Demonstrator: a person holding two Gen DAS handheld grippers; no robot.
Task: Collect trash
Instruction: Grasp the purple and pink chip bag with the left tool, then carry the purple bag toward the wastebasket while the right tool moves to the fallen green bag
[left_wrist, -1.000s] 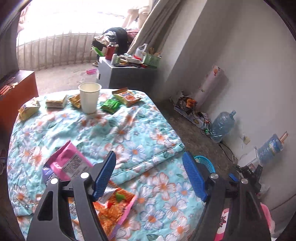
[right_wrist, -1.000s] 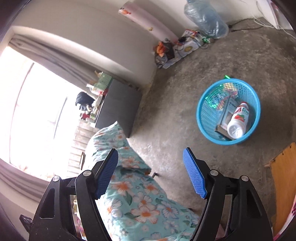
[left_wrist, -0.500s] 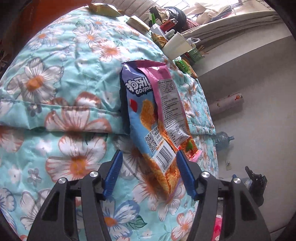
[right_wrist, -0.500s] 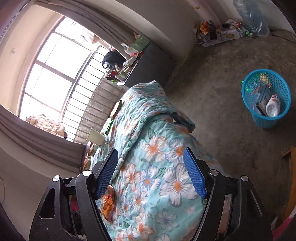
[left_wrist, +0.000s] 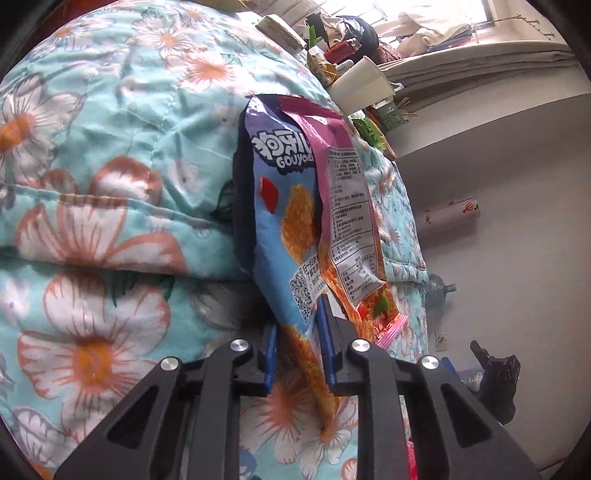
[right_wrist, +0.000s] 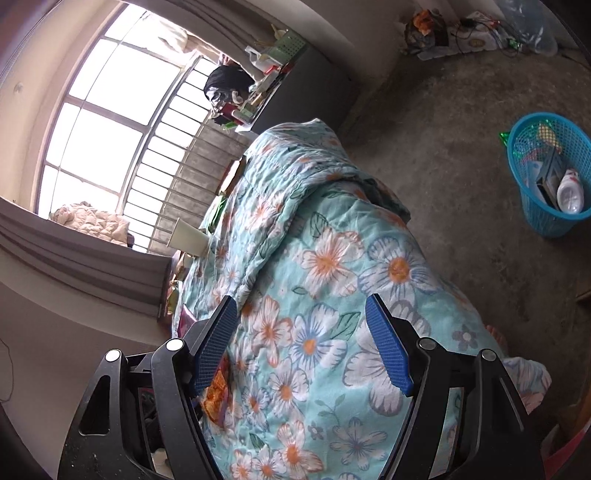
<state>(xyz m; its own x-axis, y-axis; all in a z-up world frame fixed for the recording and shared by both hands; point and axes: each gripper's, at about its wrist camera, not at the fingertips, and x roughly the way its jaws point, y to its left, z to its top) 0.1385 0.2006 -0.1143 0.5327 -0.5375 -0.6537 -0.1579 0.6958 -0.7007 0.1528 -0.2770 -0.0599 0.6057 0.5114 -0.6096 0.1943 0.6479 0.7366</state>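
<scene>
Here the snack bag (left_wrist: 314, 229) lies lengthwise on the floral quilt (left_wrist: 110, 184), its long axis running away from the left gripper (left_wrist: 297, 350), whose jaws are closing on its near end. The right gripper (right_wrist: 303, 347) hangs wide and empty above the quilt. A paper cup (left_wrist: 360, 88) and small wrappers sit beyond; a blue basket (right_wrist: 543, 218) stands on the concrete floor.

Left wrist camera close over the floral quilt (left_wrist: 110, 177); right wrist camera higher, facing window (right_wrist: 103, 122); both share the quilt.
</scene>
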